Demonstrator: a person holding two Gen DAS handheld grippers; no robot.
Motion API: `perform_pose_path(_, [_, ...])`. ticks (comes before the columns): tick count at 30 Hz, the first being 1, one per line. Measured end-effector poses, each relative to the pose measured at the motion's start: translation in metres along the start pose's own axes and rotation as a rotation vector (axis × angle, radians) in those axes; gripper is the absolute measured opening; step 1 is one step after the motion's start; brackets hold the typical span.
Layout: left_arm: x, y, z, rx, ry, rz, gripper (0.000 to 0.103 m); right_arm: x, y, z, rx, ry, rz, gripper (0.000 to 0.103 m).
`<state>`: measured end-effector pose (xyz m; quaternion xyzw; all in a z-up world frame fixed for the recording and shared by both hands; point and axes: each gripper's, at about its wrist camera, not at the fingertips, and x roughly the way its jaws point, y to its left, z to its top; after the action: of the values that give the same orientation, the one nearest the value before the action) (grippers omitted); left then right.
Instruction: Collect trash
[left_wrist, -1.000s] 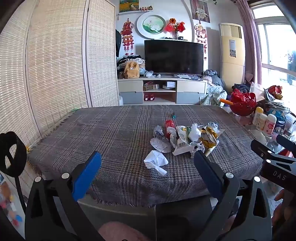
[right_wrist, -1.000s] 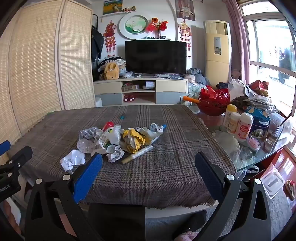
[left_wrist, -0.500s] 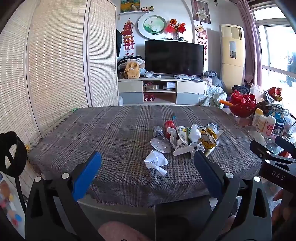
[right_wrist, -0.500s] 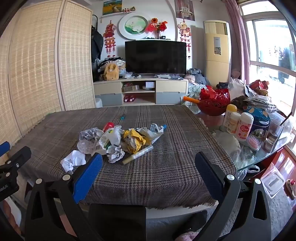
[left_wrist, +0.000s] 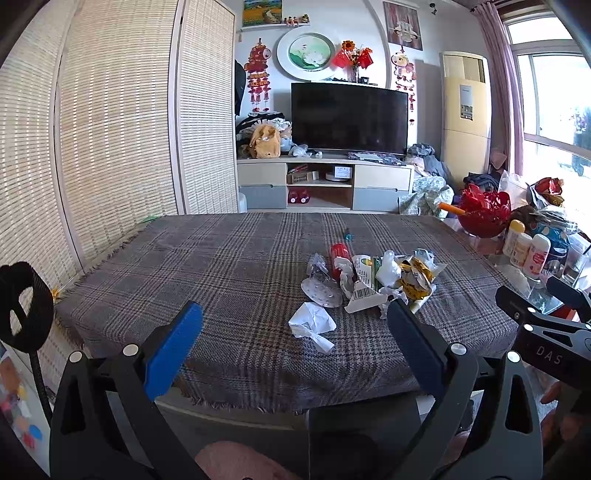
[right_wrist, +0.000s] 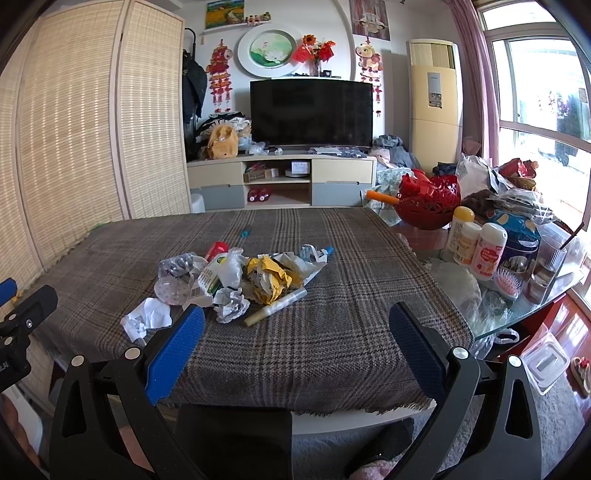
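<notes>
A heap of trash (left_wrist: 373, 277) (right_wrist: 240, 277) lies on the plaid-covered table (left_wrist: 221, 266) (right_wrist: 351, 295): a yellow wrapper (right_wrist: 267, 278), white crumpled paper (left_wrist: 312, 323) (right_wrist: 146, 317), a red bottle (left_wrist: 340, 254) and a thin paper tube (right_wrist: 277, 306). My left gripper (left_wrist: 295, 328) is open at the table's near edge, the crumpled paper just beyond its fingers. The right gripper (right_wrist: 297, 328) is open too, nothing between its blue pads (right_wrist: 173, 352). Each gripper shows at the edge of the other's view.
A glass side table (right_wrist: 554, 295) to the right carries bottles (right_wrist: 491, 251), a drinking glass (right_wrist: 550, 266), a hairbrush and a red basket (right_wrist: 428, 201). A TV stand (left_wrist: 325, 184) is behind, woven screens (left_wrist: 110, 129) stand on the left, and a clear box (right_wrist: 546, 360) lies on the floor.
Both views have shifted only slightly; the grippers stay open and the trash has not moved.
</notes>
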<state>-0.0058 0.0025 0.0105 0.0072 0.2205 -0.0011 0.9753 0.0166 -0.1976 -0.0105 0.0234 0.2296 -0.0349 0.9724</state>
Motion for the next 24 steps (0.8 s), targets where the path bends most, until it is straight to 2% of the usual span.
perform_pose_path(7, [0.004,-0.001,0.002,0.003,0.013,0.0,0.095,0.003,0.0,-0.003,0.004,0.006,0.001,0.1])
perform_pose_path(24, [-0.006,-0.005,0.004,0.015,-0.011,-0.006,0.095,0.005,0.001,0.0,0.009,0.007,0.012,0.1])
